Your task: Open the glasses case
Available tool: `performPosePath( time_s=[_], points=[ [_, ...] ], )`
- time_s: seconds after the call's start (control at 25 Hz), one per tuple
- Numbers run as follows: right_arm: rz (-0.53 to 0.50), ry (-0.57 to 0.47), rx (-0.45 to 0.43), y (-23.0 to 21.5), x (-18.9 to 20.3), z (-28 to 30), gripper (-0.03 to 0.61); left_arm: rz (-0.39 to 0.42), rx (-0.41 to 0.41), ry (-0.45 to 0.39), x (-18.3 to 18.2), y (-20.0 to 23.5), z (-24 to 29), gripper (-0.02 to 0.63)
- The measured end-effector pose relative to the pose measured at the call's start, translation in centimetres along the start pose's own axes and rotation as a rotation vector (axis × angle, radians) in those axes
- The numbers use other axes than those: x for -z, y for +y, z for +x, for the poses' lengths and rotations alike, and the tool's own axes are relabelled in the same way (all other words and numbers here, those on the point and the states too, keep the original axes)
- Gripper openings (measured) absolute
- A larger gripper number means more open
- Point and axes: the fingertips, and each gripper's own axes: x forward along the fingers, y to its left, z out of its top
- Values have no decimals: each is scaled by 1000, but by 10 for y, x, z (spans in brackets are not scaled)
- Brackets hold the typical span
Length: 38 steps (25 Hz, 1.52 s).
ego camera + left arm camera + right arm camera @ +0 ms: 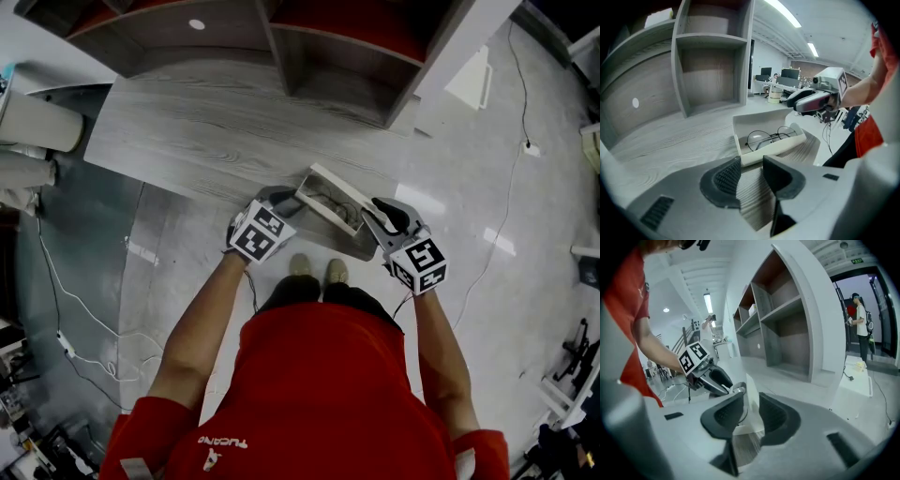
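Observation:
The glasses case is open and hangs just past the table's near edge, between my two grippers. Its white tray holds round wire glasses, and a white wall stands up behind them. A grey wood-grain cover runs under the tray. My left gripper is shut on that cover at the case's left end. At the right end, my right gripper has the white wall between its pads. That gripper appears in the left gripper view, above the tray's far corner.
The grey wood-grain table lies ahead, with an open shelf unit behind it. The shiny floor and the person's shoes are below the case. Cables trail at the left. A person stands far off by a doorway.

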Motion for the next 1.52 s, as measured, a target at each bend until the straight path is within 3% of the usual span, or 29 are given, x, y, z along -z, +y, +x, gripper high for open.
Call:
performPosePath(
  time_s=[0.2,0.84,1.52],
  points=[
    [-19,-26,72,-20,-4,-3,14,0,-11,5,-1,0,1,143],
    [13,7,179,-69,8,11,14,-1,-43,11,-9,3,6,140],
    [-25,-23,145,-51,-6,2,32,-22,-56,13,-1,2,-1,140]
  ],
)
